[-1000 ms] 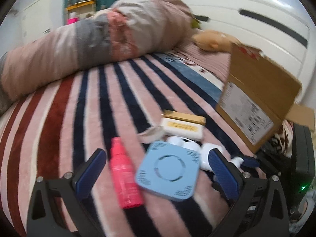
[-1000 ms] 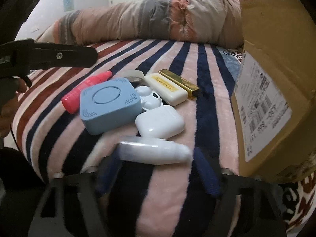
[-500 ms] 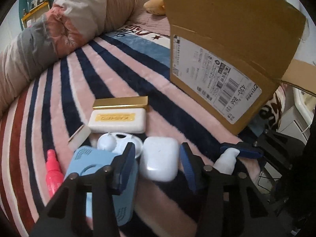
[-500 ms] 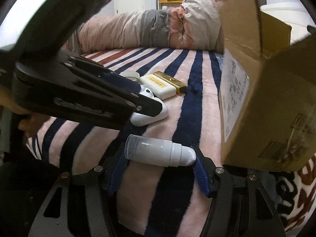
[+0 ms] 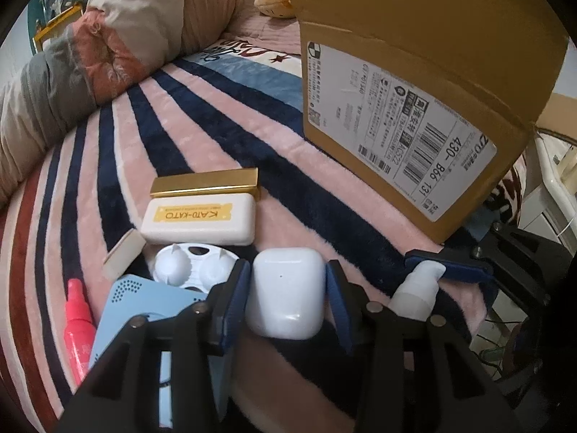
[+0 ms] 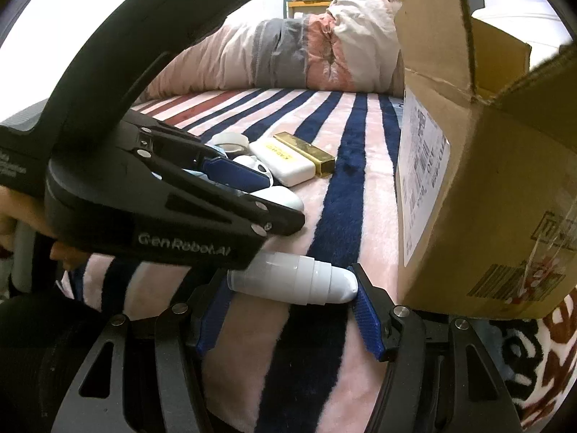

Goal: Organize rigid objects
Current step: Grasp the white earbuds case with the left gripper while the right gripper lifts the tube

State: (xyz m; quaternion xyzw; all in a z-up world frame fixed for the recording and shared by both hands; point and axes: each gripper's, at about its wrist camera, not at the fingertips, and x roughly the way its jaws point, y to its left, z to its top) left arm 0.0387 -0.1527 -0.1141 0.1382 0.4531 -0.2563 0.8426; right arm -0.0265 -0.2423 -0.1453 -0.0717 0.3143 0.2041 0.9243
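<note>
On the striped blanket (image 5: pixel 223 133), the left gripper (image 5: pixel 288 294) has its blue pads closed in on both sides of a white earbud case (image 5: pixel 286 296); the pads touch its flanks, so it has hold of the case, which sits low against the blanket. From the right wrist view, the same gripper (image 6: pixel 285 198) reaches across from the left, with the rounded end of the case (image 6: pixel 283 195) showing at its tip.

The right gripper (image 6: pixel 288 301) is clamped on a white pump bottle (image 6: pixel 294 283) lying crosswise, cap end toward the right pad, base toward the left pad. In the left wrist view that bottle (image 5: pixel 418 288) shows just right of the earbud case, pinched between blue pads.

Close beyond the earbud case lies a white contact lens case (image 5: pixel 193 267), touching or nearly touching a white KATO-KATO box (image 5: pixel 200 222), with a gold bar-shaped box (image 5: pixel 205 182) right behind it. A roll of tape (image 5: pixel 122 256) sits at the left of the lens case. A light blue square device (image 5: pixel 144 306) lies partly under the left gripper's finger, and a pink spray bottle (image 5: pixel 79 328) lies beside it on the far left.

A cardboard box (image 5: pixel 414 90) with a shipping label stands to the right of the group, well apart from the small items but near the right gripper; its top flaps are open (image 6: pixel 468 54). A bundled quilt (image 5: pixel 108 36) lies across the far side of the bed.
</note>
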